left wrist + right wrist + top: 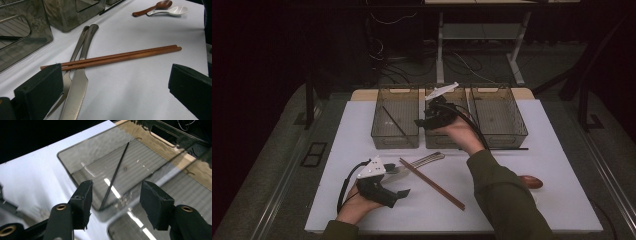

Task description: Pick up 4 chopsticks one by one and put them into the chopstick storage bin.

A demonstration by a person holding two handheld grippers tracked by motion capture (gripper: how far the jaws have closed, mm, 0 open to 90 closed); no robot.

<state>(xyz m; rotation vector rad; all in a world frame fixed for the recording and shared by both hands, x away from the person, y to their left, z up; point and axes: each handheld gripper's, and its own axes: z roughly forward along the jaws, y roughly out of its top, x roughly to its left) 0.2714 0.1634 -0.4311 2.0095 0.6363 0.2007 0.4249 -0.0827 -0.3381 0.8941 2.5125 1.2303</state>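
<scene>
High view. A white rectangular bench (362, 125) carries three smoky translucent plastic bins in a row along its far edge. The right gripper (424, 121) hangs over the middle bin (439, 141), near the wall it shares with the left bin (395, 125). A thin black chopstick (394, 123) lies diagonally on the floor of the left bin. A second black chopstick (512, 148) lies on the bench just in front of the right bin (498, 117). The left gripper (404, 192) rests near the bench's front left corner, jaws apart, pointing toward the pair of brown wooden chopsticks (432, 183) at the bench's centre front.

Left gripper view. The jaws stand wide open with nothing between the pads. The brown wooden chopsticks (112, 58) lie side by side ahead of the jaws, across a steel knife (77, 87) and a steel fork (65, 83). A brown wooden spoon (153, 7) and a white ceramic spoon (172, 10) lie farther off.

Right gripper view. The jaws are open and empty. The thin black chopstick (115, 176) lies below and beyond them, inside the left bin (75, 160), its near end against the bin's corner, in line with the gap between the jaws and clear of both pads.
</scene>
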